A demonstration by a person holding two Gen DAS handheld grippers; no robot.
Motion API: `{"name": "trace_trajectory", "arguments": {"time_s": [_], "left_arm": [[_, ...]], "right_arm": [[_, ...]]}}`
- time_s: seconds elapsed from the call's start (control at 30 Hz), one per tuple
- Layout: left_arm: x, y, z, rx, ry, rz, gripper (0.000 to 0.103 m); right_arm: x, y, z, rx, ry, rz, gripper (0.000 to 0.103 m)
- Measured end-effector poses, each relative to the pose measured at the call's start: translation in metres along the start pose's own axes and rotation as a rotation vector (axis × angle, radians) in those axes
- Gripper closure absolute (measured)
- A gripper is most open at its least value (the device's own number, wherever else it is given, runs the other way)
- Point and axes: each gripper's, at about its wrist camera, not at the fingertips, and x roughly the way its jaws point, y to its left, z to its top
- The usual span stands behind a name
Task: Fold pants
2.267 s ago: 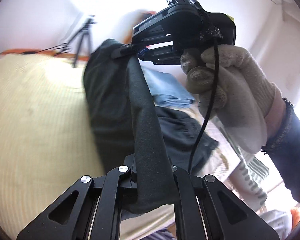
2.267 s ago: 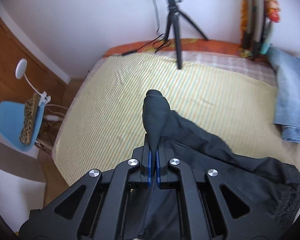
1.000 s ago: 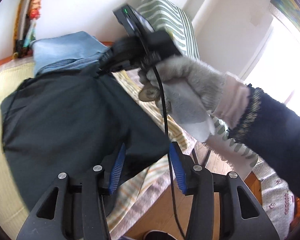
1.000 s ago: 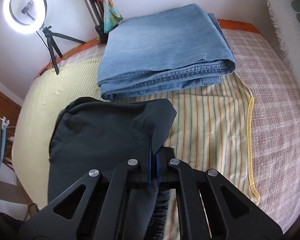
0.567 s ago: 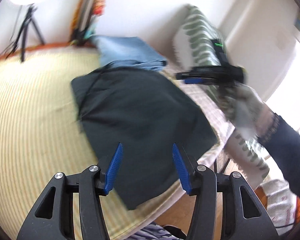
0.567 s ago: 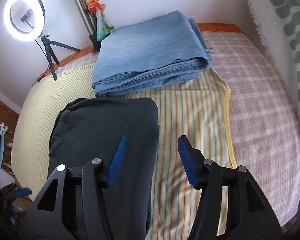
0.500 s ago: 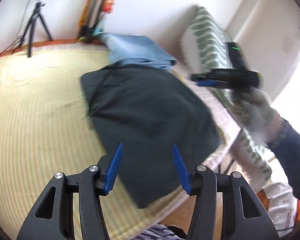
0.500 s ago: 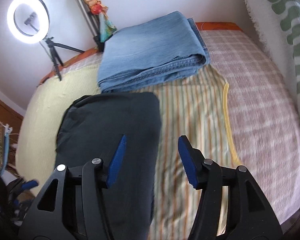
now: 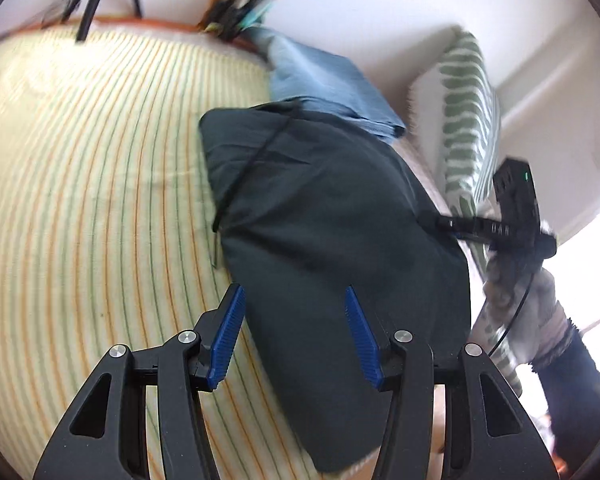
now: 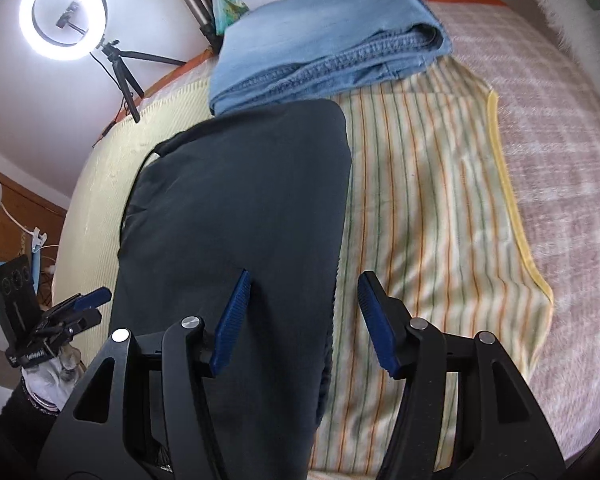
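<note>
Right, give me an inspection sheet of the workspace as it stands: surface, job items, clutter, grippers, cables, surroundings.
Surface: bed with a striped blanket over a pink checked cover.
Job's things: dark pants lie folded flat on the blanket, one end reaching the bed's edge.
Clutter: folded jeans at the far end, touching the dark pants.
Grippers: left gripper open above the pants; right gripper open over their edge; neither holds anything.
Cables: thin black cable hanging from the right gripper's handle.
Surroundings: ring light on a tripod, green patterned cushion, white wall.
</note>
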Motion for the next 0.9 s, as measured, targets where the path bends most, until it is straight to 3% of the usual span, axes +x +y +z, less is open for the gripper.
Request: {"name": "trace_trajectory", "arguments": {"time_s": [0.07,0.13,0.17,0.23,0.27,0.43,0.53,0.63,0.73,0.8,0.9], "left_arm": [[0.005,0.005,0.002,-0.027,0.009,-0.009,0.052],[0.012,0.006,0.003,-0.031,0.016,-0.007,0.052],[0.014,0.005,0.003,-0.029,0.017,-0.012,0.052],[0.017,0.002,0.003,-0.019,0.009,-0.013,0.052],[0.018,0.000,0.004,-0.009,0.008,-0.012,0.053],[0.026,-0.009,0.008,0.032,0.007,0.015,0.055],[0.030,-0.012,0.010,0.045,-0.002,0.039,0.052],[0.033,-0.017,0.013,0.055,-0.006,0.061,0.052],[0.035,-0.022,0.011,0.090,-0.012,0.083,0.056],[0.035,-0.025,0.010,0.107,-0.017,0.099,0.068],[0.035,-0.027,0.012,0.116,-0.028,0.107,0.078]], "right_arm": [[0.007,-0.007,0.000,0.019,-0.004,0.043,0.023],[0.009,-0.010,-0.001,0.031,-0.028,0.094,0.022],[0.009,-0.011,-0.002,0.031,-0.036,0.116,0.022],[0.012,-0.011,-0.004,0.035,-0.011,0.205,0.033],[0.013,-0.011,-0.006,0.033,-0.005,0.202,0.042],[0.014,-0.006,-0.005,-0.008,0.000,0.201,0.043],[0.018,0.001,-0.004,-0.021,-0.004,0.208,0.030],[0.021,0.015,-0.006,-0.083,-0.007,0.136,0.028],[0.017,0.016,-0.007,-0.089,-0.021,0.110,0.051],[0.013,0.013,-0.007,-0.067,-0.032,0.126,0.066],[0.009,0.017,-0.009,-0.101,-0.043,0.116,0.071]]}}
